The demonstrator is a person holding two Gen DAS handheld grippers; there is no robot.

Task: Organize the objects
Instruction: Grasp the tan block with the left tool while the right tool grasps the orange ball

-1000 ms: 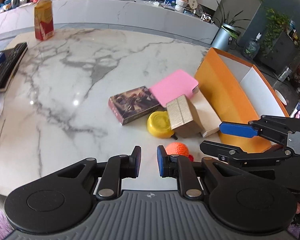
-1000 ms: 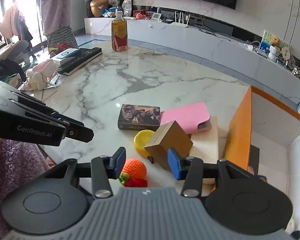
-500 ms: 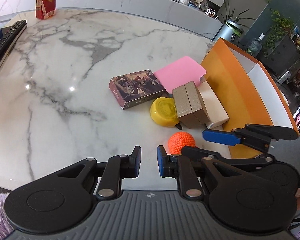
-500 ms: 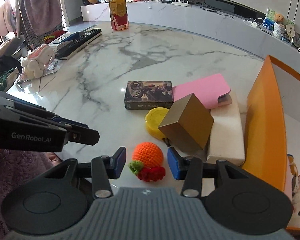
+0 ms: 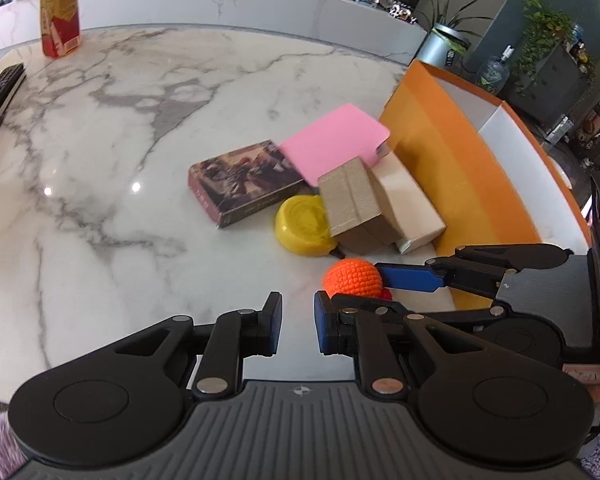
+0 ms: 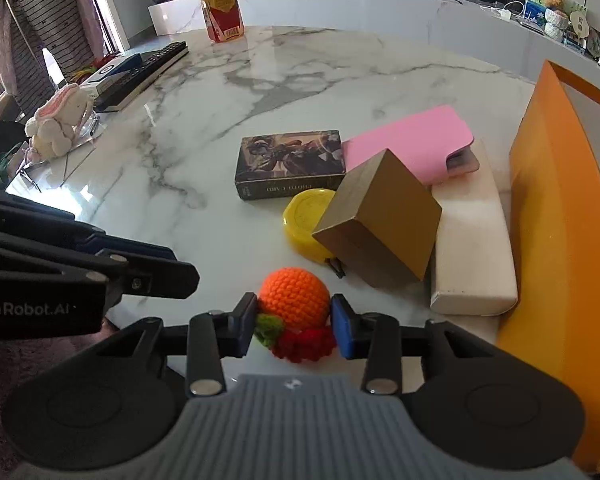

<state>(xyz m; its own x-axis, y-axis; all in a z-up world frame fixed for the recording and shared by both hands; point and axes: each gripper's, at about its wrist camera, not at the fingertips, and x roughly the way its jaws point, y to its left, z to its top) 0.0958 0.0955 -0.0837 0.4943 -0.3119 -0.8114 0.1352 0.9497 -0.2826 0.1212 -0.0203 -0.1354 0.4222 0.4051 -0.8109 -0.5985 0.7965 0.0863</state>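
An orange crocheted ball (image 6: pixel 294 294) with green and red trim sits near the front edge of the marble table (image 6: pixel 204 128). My right gripper (image 6: pixel 294 326) has closed on it, one pad touching each side; it also shows in the left wrist view (image 5: pixel 354 278). Behind it lie a yellow round tin (image 6: pixel 306 220), a brown box (image 6: pixel 380 222), a cream box (image 6: pixel 474 248), a pink case (image 6: pixel 410 142) and a dark picture box (image 6: pixel 290 160). My left gripper (image 5: pixel 298 322) hovers left of the ball, narrowly open and empty.
An orange storage box (image 6: pixel 556 216) with white inner walls stands at the right. A drink bottle (image 6: pixel 220 4), a keyboard (image 6: pixel 140 74) and a plush rabbit (image 6: pixel 58 122) sit at the far left. The table's front edge is just below both grippers.
My right gripper moved forward around the orange ball and closed its fingers onto it. My left gripper stayed narrowly open and its view shifted slightly.
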